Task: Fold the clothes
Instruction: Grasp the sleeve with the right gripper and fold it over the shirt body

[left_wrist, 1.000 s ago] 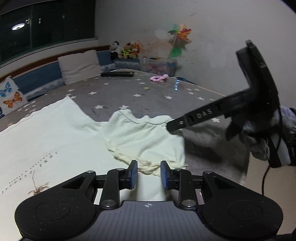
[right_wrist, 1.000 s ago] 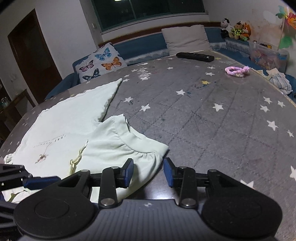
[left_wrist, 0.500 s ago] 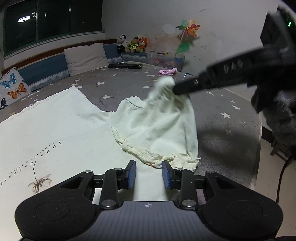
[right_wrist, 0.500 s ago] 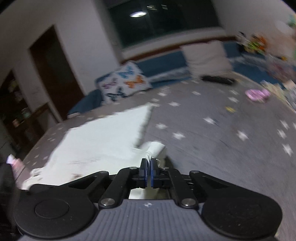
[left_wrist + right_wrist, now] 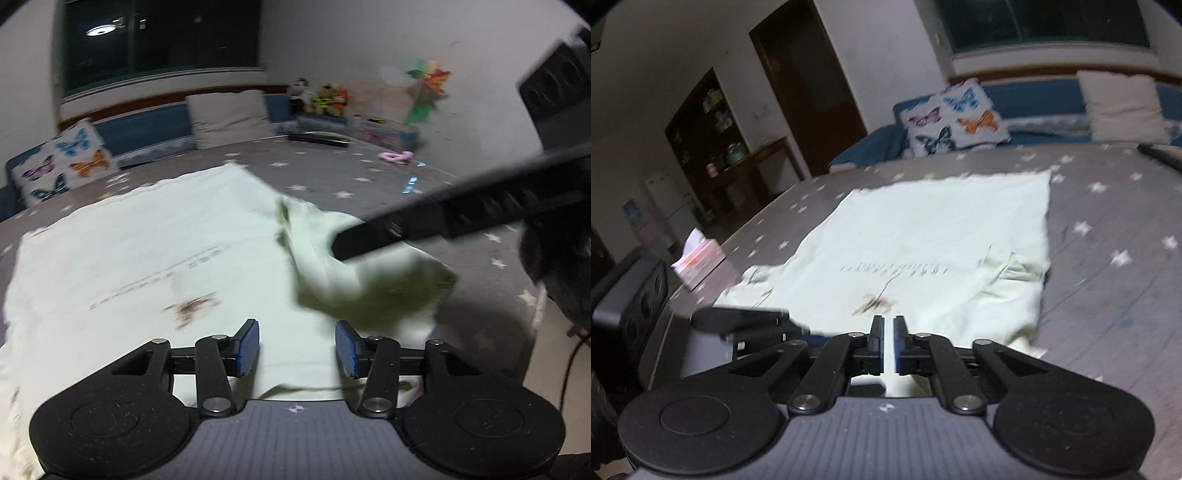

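A pale cream shirt (image 5: 147,258) with a small printed motif lies spread on the grey star-patterned cloth (image 5: 369,184). In the left wrist view my right gripper (image 5: 340,247) comes in from the right, shut on the shirt's sleeve (image 5: 373,291), which hangs folded over the shirt's right side. My left gripper (image 5: 297,347) is open just above the shirt's near edge, holding nothing. In the right wrist view my right gripper (image 5: 888,341) shows pale fabric pinched between its nearly closed fingers, with the shirt (image 5: 942,221) beyond. My left gripper (image 5: 792,326) sits low on the left. Motion blurs both views.
A butterfly cushion (image 5: 62,170) and a white pillow (image 5: 229,114) line the far bench. A black remote (image 5: 317,138), a pink ring (image 5: 397,157) and plush toys (image 5: 321,98) lie at the back. A tissue box (image 5: 698,258) sits near the surface's left edge.
My right gripper shut on the sleeve, lifted it and carried it leftward over the shirt body. My left gripper's fingers spread wider and it shifted over the shirt.
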